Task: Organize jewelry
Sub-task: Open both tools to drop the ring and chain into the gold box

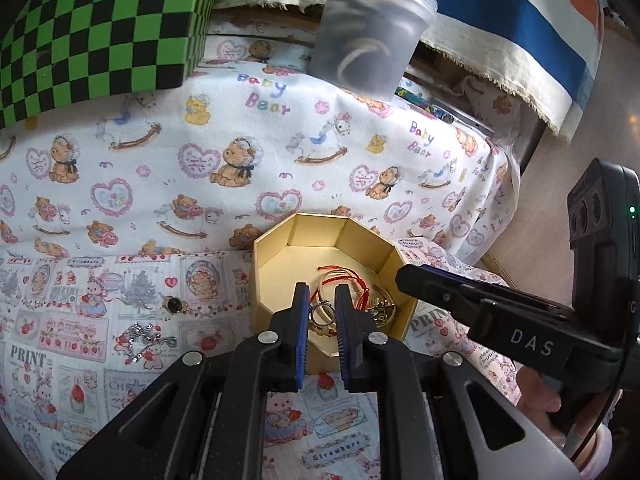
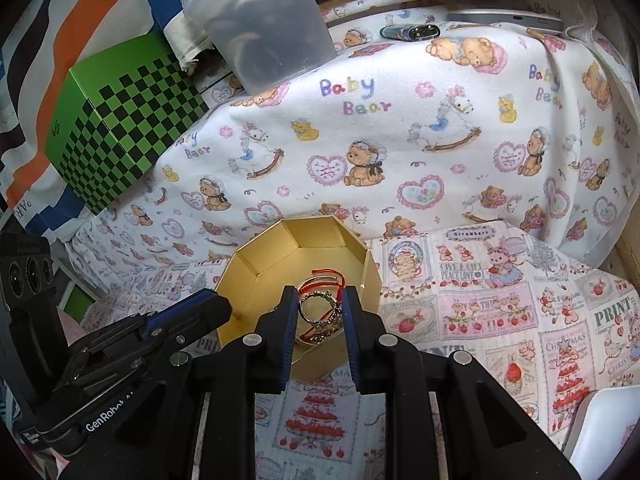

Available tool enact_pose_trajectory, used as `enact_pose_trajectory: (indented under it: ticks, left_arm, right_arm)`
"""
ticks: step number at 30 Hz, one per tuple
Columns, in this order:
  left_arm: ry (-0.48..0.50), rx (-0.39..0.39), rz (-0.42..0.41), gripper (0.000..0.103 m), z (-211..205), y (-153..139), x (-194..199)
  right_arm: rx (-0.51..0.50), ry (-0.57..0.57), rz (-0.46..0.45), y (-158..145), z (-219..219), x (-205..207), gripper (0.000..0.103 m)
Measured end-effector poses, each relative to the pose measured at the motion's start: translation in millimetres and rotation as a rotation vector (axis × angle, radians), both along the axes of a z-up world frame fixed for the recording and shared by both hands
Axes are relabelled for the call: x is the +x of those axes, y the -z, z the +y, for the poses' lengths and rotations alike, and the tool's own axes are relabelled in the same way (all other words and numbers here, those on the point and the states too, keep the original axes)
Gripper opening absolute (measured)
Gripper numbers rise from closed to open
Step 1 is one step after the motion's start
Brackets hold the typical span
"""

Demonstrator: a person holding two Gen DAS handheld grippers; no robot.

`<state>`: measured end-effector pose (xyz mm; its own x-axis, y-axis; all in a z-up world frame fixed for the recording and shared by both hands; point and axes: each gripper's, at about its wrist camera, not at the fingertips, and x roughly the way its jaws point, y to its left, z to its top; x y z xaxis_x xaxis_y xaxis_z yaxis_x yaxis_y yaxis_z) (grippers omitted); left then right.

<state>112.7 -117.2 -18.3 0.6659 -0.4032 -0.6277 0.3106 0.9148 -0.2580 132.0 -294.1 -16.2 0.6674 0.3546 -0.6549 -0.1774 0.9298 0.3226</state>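
A gold octagonal box [image 1: 304,236] sits on the patterned cloth and holds a red cord bracelet [image 1: 344,278], metal rings [image 1: 322,314] and gold pieces. My left gripper [image 1: 322,292] hangs over the box's near rim, jaws a little apart with nothing between the pads. My right gripper [image 2: 319,294] is over the same box [image 2: 280,248] from the other side, jaws slightly apart above a silver ring [image 2: 316,306], not clamping it. A silver chain bracelet [image 1: 146,338] and a dark stone earring [image 1: 174,304] lie on the cloth left of the box.
A green and black checkered box [image 1: 100,32] stands at the back left. A translucent plastic tub [image 1: 368,36] stands behind the box. A lighter [image 2: 412,33] and a flat grey device [image 2: 508,19] lie at the back. A white object [image 2: 608,428] sits at lower right.
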Motion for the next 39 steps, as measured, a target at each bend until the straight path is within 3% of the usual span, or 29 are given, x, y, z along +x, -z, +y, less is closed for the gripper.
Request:
enact_pose_trajectory:
  ticks: [32, 39]
  left_arm:
    - [-0.015, 0.043, 0.0, 0.012, 7.8, 4.5, 0.3]
    - [-0.033, 0.026, -0.012, 0.021, 13.6, -2.4, -4.9]
  right_arm:
    - [-0.003, 0.019, 0.015, 4.7, -3.8, 3.5, 0.024]
    - [0.007, 0.016, 0.015, 3.5, -4.3, 0.9, 0.024]
